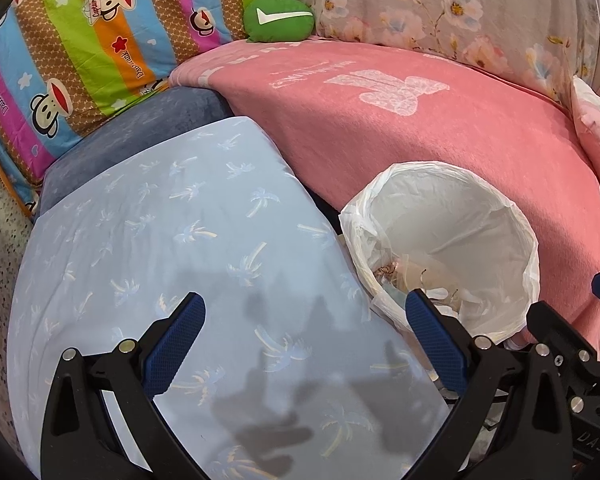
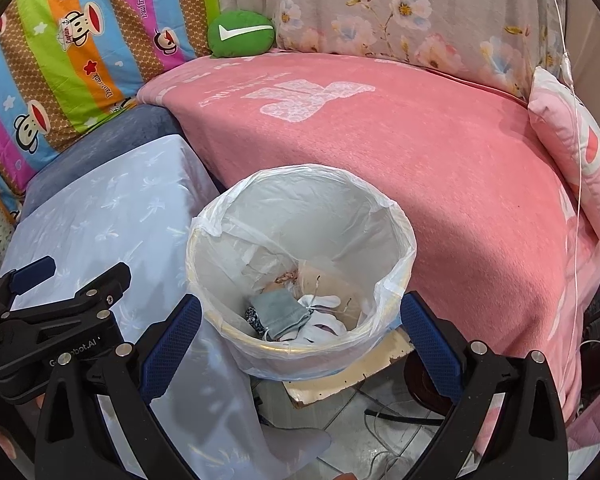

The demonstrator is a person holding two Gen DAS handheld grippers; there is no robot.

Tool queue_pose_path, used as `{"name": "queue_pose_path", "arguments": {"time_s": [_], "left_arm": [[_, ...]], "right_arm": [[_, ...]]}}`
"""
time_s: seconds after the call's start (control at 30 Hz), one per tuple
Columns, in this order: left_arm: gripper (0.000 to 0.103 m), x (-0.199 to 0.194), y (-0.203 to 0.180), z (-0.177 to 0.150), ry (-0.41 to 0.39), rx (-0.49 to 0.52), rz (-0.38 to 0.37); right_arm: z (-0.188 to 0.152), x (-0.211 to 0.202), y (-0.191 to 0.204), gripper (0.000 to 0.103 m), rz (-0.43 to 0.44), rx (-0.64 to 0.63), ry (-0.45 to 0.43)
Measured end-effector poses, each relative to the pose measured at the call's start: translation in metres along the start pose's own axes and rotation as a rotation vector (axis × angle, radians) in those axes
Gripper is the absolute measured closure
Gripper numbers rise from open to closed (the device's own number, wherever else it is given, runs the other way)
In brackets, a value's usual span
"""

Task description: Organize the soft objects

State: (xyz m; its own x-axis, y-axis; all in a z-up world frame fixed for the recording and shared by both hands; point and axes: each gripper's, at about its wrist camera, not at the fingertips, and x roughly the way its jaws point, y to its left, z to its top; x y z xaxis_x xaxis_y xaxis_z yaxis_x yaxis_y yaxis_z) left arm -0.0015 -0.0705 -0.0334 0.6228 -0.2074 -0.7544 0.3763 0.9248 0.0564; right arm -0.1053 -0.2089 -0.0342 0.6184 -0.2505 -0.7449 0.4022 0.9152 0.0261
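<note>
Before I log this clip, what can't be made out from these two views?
- Bin contents: in the left wrist view the near wall hides most; in the right wrist view crumpled pieces overlap and cannot be named.
- Pink pillow: cut off by the right edge in both views.
- What lies under the light blue cloth: covered.
- Right hand-held gripper: only its edge shows in the left wrist view.

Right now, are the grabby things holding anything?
No. The left hand-held gripper is open over the blue palm-print cloth, and the right hand-held gripper is open above the lined bin. Nothing sits between the fingers.
</note>
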Motion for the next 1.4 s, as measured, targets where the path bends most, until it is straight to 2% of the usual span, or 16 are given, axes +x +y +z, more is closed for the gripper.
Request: {"name": "queue_pose_path", "arguments": {"time_s": [1.4], "left_arm": [[0.007,-0.003,-0.010,-0.005,0.001,0.033,-0.013]], "right_arm": [[-0.003,-0.007,-0.015,0.006,-0.012,0.015,-0.002]]}}
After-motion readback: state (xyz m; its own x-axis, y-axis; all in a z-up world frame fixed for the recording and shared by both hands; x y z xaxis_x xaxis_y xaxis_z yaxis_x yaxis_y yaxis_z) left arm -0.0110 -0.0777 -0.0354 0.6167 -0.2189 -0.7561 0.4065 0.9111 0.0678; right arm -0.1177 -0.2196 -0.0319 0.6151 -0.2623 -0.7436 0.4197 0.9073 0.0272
